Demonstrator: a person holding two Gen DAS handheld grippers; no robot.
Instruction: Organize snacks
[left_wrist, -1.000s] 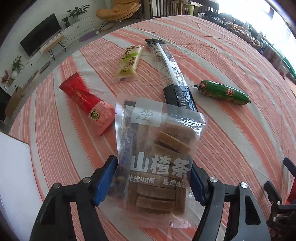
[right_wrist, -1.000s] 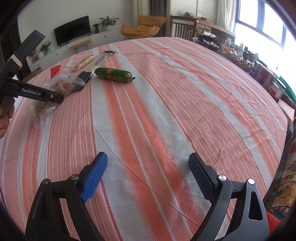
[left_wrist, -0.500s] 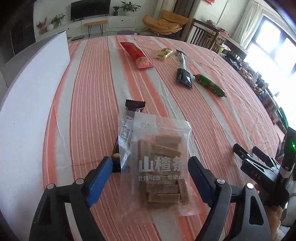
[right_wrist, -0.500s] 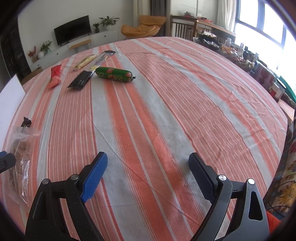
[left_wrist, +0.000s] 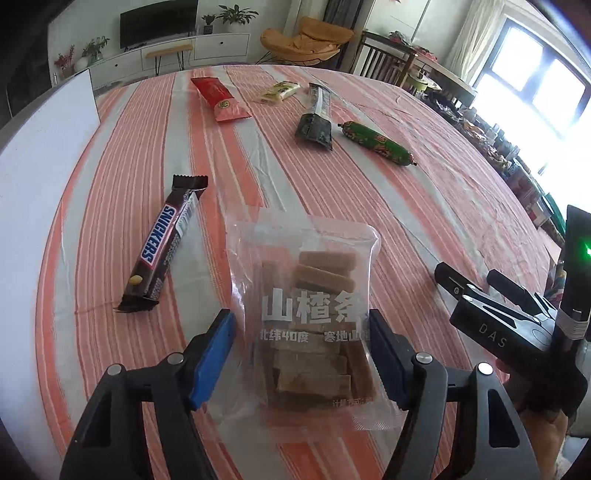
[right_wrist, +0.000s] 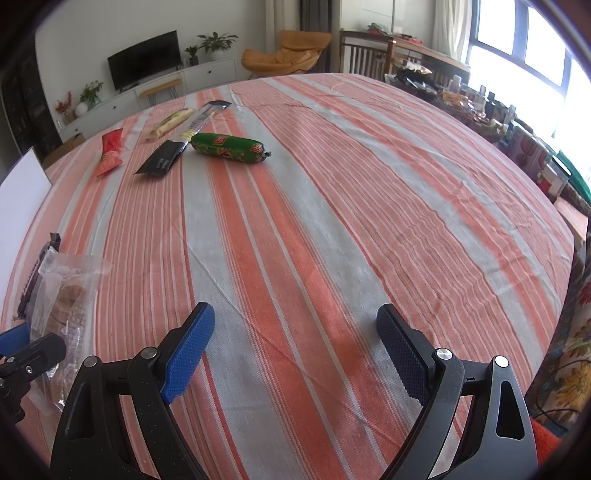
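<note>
A clear bag of brown hawthorn strips (left_wrist: 306, 295) sits between the blue pads of my left gripper (left_wrist: 300, 321). The jaws are closing and the pads meet the bag's two sides. A Snickers bar (left_wrist: 162, 243) lies on the striped cloth just left of the bag. In the right wrist view the same bag (right_wrist: 62, 295) and bar (right_wrist: 37, 273) show at the far left. My right gripper (right_wrist: 295, 317) hangs open over bare cloth with nothing between its fingers. Its black body (left_wrist: 491, 325) appears to the right of the bag.
Further back lie a red packet (left_wrist: 221, 99), a yellow packet (left_wrist: 279, 92), a long black packet (left_wrist: 316, 118) and a green sausage (left_wrist: 376, 142). A white board (left_wrist: 40, 155) stands along the left edge. Clutter lines the table's right side by the window.
The left gripper brought the bag from the far snacks toward the near left. Half a second ago the bag covered the Snickers bar; now it is to the bar's right. The right gripper stayed still.
</note>
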